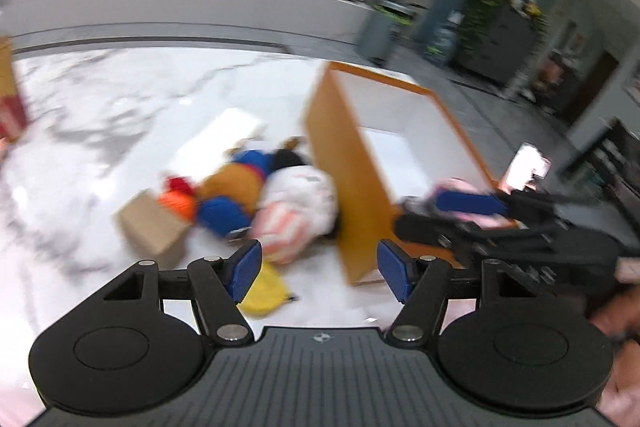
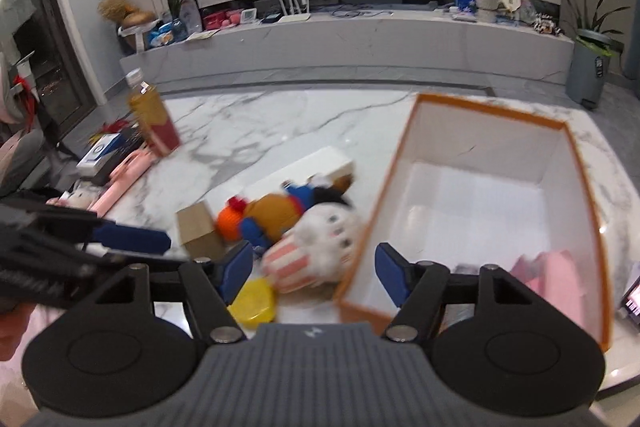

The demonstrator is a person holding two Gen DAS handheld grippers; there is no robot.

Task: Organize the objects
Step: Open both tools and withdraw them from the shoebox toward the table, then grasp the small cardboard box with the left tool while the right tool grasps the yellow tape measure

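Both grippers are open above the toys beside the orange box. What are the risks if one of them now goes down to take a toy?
1. The white plush lies against the orange box wall, so a finger might catch the rim and push the box.
2. The toys are piled together; closing on the white plush could also drag the brown doll or the yellow lid.
3. The left gripper and right gripper are close together and may collide.

The left gripper [image 1: 320, 269] points downward at a slant, its jaws standing wide apart with nothing between the blue pads [image 1: 244, 269]. The right gripper [image 2: 314, 273] is tilted downward likewise, jaws parted and empty. Each gripper reaches into the side of the other's view. A hand [image 1: 618, 323] shows at the right edge of the left wrist view.
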